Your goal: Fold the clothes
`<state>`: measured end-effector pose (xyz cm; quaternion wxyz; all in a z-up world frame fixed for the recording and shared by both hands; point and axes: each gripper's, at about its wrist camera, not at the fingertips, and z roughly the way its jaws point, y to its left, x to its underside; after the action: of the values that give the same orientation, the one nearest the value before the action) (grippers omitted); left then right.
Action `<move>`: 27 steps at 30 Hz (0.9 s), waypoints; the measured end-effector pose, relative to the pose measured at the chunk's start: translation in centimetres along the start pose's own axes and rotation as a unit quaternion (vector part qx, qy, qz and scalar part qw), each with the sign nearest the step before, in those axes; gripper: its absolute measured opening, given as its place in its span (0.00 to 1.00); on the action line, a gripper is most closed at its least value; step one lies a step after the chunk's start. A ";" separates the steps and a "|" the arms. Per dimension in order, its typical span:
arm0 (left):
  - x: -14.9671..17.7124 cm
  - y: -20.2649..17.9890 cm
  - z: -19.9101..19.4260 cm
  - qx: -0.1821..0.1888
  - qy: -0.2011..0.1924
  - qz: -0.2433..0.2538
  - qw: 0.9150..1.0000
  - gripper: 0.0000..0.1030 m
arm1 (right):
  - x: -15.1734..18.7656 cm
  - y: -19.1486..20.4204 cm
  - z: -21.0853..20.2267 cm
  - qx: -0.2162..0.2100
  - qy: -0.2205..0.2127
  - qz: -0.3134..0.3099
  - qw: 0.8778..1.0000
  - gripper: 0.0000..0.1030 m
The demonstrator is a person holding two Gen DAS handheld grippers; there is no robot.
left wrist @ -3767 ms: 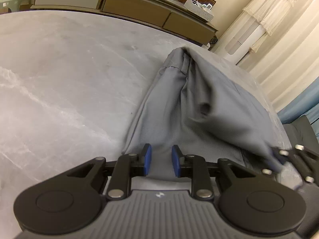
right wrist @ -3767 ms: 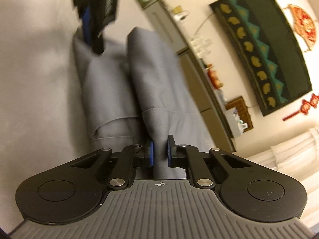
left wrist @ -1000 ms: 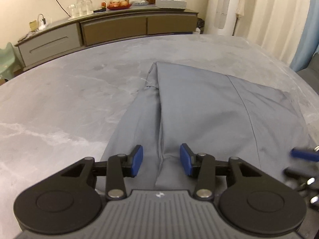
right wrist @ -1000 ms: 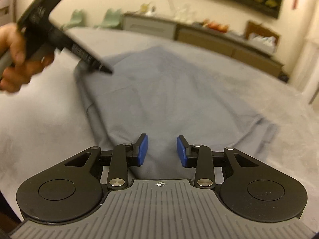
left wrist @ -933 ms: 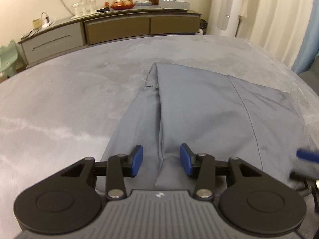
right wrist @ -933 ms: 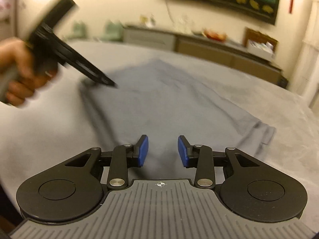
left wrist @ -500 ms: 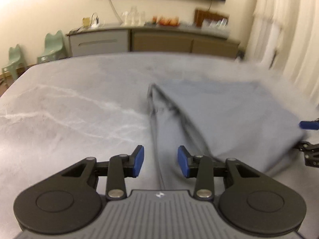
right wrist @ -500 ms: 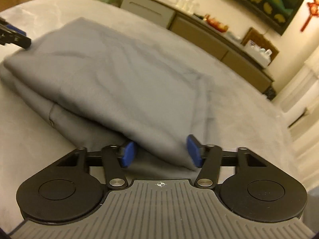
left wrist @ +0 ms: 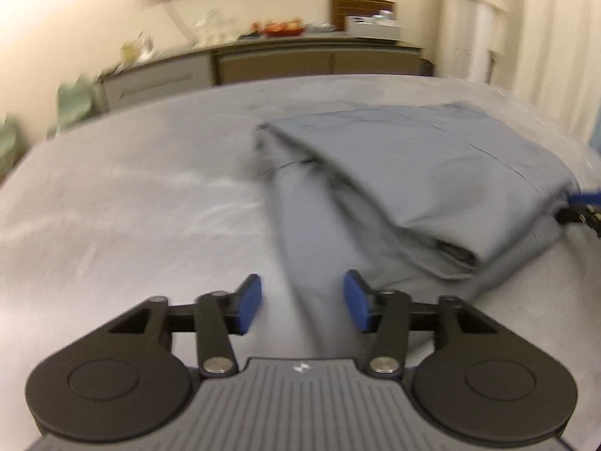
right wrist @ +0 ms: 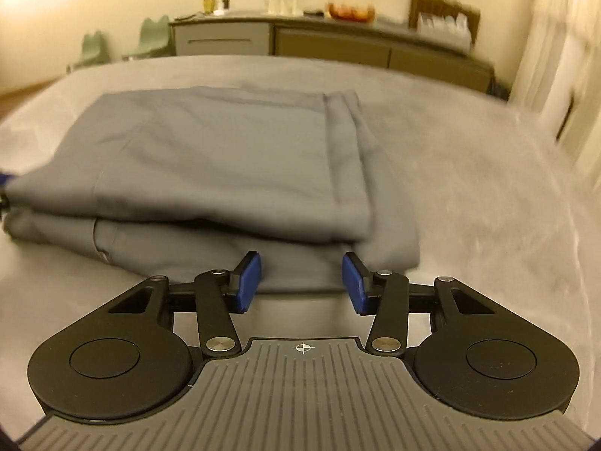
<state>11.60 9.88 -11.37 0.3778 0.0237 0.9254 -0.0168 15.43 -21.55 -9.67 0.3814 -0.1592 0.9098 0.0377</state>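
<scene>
A grey garment (left wrist: 424,173) lies folded over on a pale marbled table (left wrist: 112,225), its upper layer resting on a lower one. In the left wrist view, my left gripper (left wrist: 302,302) stands open at the near left edge, with a strip of the lower layer running between its blue pads. The right gripper's blue tip (left wrist: 586,199) shows at the garment's far right edge. In the right wrist view, the garment (right wrist: 225,161) fills the middle, and my right gripper (right wrist: 300,282) is open at its near hem, holding nothing.
The table (right wrist: 488,206) reaches far to the right of the cloth. Behind it, a long low sideboard (right wrist: 338,45) against the wall carries glassware and a red bowl. Pale green chairs (right wrist: 150,37) stand at the back left, and curtains (left wrist: 544,37) hang on the right.
Both grippers let go of the garment after laying it over itself. They have drawn back and lowered to its near edges, and both views have swung round.
</scene>
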 end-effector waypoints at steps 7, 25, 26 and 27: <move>0.8 1.5 -1.0 -0.017 0.005 -0.022 1.000 0.35 | 0.6 0.3 -3.7 0.066 -0.010 0.017 0.998 0.45; 0.6 -3.2 -2.8 0.149 -0.035 0.033 0.988 0.35 | -0.1 7.5 -5.2 -0.044 -0.079 0.010 0.996 0.55; 0.5 -3.7 -2.7 0.151 -0.034 0.044 0.987 0.35 | -0.2 6.2 -6.1 -0.029 -0.094 0.030 0.995 0.60; 0.5 -4.1 -2.3 0.143 -0.027 0.053 0.988 0.35 | -0.3 5.1 -6.6 -0.010 -0.097 0.039 0.995 0.61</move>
<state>9.43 5.94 -10.02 0.3962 0.1266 0.9001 -0.1297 9.49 -17.87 -5.12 0.4641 -0.1232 0.8738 0.0770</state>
